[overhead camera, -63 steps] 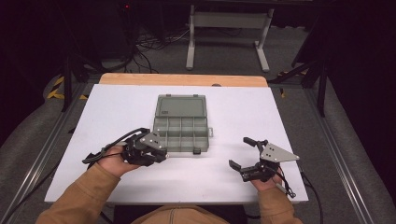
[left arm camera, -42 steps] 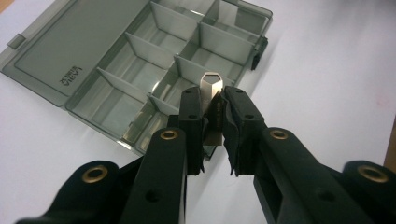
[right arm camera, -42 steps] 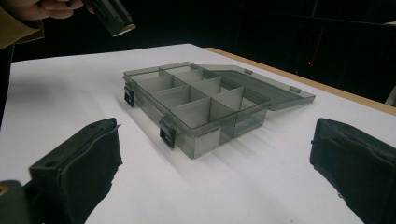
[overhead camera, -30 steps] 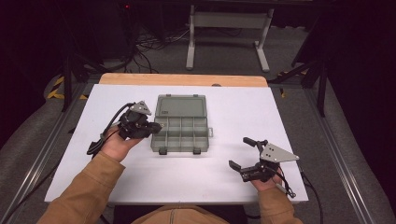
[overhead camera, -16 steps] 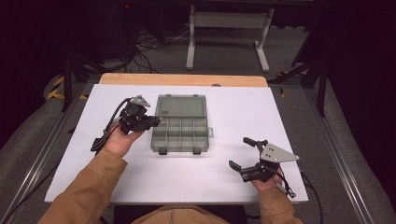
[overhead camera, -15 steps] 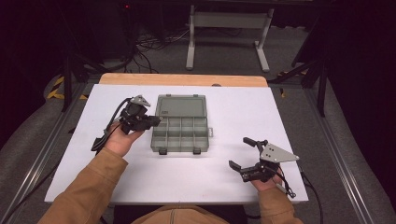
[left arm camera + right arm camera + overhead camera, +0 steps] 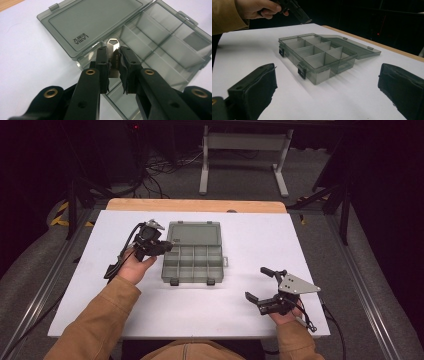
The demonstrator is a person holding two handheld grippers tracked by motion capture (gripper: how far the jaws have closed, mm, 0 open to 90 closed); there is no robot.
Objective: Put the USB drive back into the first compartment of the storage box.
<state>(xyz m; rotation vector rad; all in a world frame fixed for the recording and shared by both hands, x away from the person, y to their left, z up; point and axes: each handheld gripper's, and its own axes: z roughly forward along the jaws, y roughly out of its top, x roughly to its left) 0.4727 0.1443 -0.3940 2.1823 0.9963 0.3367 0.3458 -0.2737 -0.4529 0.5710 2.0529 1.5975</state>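
My left gripper [image 7: 113,62] pinches a flat silver metal tab [image 7: 113,53], now moved over the open organizer box [image 7: 192,252]; right gripper [image 7: 266,285] fingers gape.

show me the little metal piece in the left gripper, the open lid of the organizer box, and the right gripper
metal piece [image 7: 113,50], left gripper view, on its bare top end above the pads.
lid [image 7: 195,233], high view, middle of the open panel.
right gripper [image 7: 261,284], high view, midway between its open fingertips.

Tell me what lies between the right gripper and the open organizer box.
Nothing: in the right gripper view, bare white table runs from the open right gripper to the organizer box. The high view agrees.
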